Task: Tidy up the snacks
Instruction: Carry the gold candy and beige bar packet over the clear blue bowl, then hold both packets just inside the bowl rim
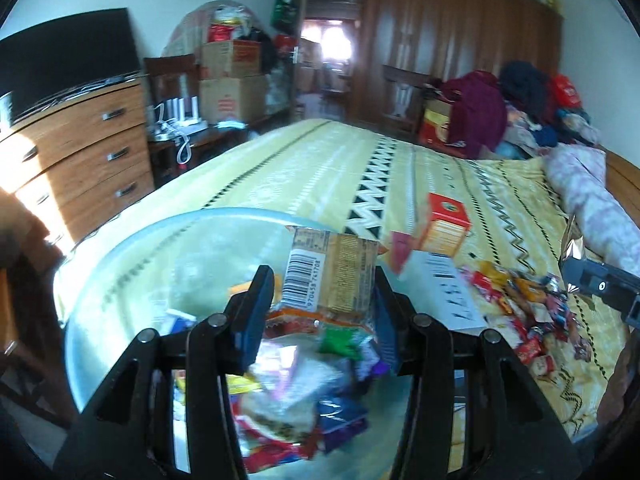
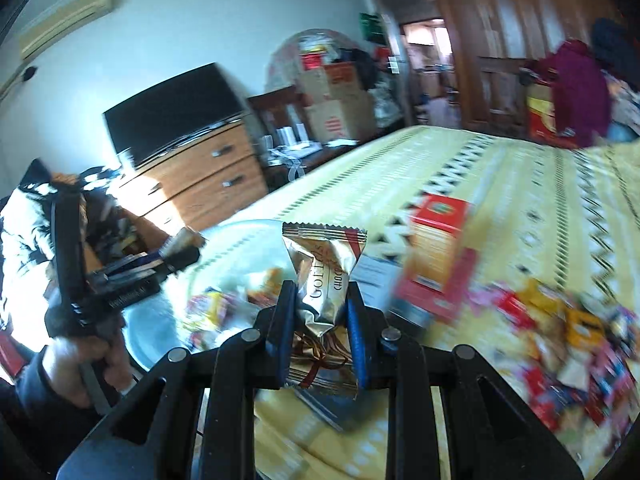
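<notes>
Gold foil crinkles between the pads of your right claw [image 2: 321, 312], which is clenched on a chocolate packet [image 2: 326, 276] held above the yellow patterned bed [image 2: 520, 184]. Its wrapper is thin, slick and light, and the contents may well crush, so hold it across the fuller middle as you do, not by the serrated seam at the top. Your left claw [image 1: 325, 312] is clamped on a tan biscuit packet [image 1: 332, 276] with its barcode facing the camera, hovering over the clear glass bowl [image 1: 132, 248] that already holds a jumble of wrapped snacks. That packet looks stiffer and flatter; a grip across its width should keep it from swivelling. A loose pile of small sweets [image 2: 560, 332] lies on the bed to your right, near a red and orange box [image 2: 436, 256]. Those sweets will likely slide on their glossy wrappers, so pinch each across its body
</notes>
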Motion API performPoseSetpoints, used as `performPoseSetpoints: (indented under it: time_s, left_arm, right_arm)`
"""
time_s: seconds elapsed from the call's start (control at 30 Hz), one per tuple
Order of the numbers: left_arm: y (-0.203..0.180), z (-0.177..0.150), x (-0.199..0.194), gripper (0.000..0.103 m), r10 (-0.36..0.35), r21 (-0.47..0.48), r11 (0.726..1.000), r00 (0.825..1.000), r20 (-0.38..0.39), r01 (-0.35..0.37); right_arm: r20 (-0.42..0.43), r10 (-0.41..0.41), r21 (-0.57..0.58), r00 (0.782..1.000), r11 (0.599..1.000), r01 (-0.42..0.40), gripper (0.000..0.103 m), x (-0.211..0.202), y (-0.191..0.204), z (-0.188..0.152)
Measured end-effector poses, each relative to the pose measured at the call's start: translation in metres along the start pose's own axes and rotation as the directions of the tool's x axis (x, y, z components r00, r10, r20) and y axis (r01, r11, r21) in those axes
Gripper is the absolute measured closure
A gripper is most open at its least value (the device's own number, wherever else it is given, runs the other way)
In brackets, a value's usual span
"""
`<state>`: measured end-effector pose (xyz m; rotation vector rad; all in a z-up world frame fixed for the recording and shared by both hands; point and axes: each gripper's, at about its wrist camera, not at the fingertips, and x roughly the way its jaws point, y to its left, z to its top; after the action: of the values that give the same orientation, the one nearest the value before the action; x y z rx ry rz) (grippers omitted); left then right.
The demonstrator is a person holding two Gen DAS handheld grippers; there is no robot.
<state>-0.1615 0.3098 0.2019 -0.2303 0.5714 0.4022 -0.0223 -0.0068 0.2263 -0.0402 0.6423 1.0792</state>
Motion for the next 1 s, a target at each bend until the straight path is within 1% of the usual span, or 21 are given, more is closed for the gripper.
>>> performPoseSetpoints:
  time_s: [0.2, 0.27, 0.4, 0.53, 0.73, 1.0]
  left_arm:
    - [0.035, -0.004, 0.011, 0.055, 0.052, -0.060, 0.997, 0.998, -0.029, -0.054]
    - [0.040, -0.005, 0.014, 0.055, 0.066, -0.061, 0.996, 0.997, -0.040, -0.068]
    - [0.043, -0.010, 0.017, 0.055, 0.083, -0.038, 0.996, 0.995, -0.057, -0.085]
    - [0.040, -0.012, 0.017, 0.055, 0.084, -0.010, 0.996, 0.995, -0.055, -0.085]
    - [0.039, -0.009, 0.016, 0.055, 0.096, 0.026, 0.995, 0.994, -0.044, -0.095]
    - [0.037, -0.007, 0.020, 0.055, 0.091, 0.034, 0.995, 0.995, -0.047, -0.090]
  right_arm:
    - [-0.041, 0.095, -0.044, 0.995, 0.994, -0.096, 0.075, 0.053, 0.055, 0.027]
    - [-0.059, 0.112, -0.059, 0.992, 0.992, -0.115, 0.075, 0.069, 0.070, 0.031]
    - [-0.092, 0.128, -0.068, 0.988, 0.989, -0.134, 0.076, 0.089, 0.085, 0.029]
    - [-0.114, 0.128, -0.056, 0.985, 0.989, -0.135, 0.076, 0.095, 0.083, 0.021]
    - [-0.115, 0.124, -0.040, 0.986, 0.991, -0.129, 0.076, 0.098, 0.078, 0.020]
    - [-0.127, 0.124, -0.043, 0.984, 0.991, -0.130, 0.076, 0.100, 0.078, 0.019]
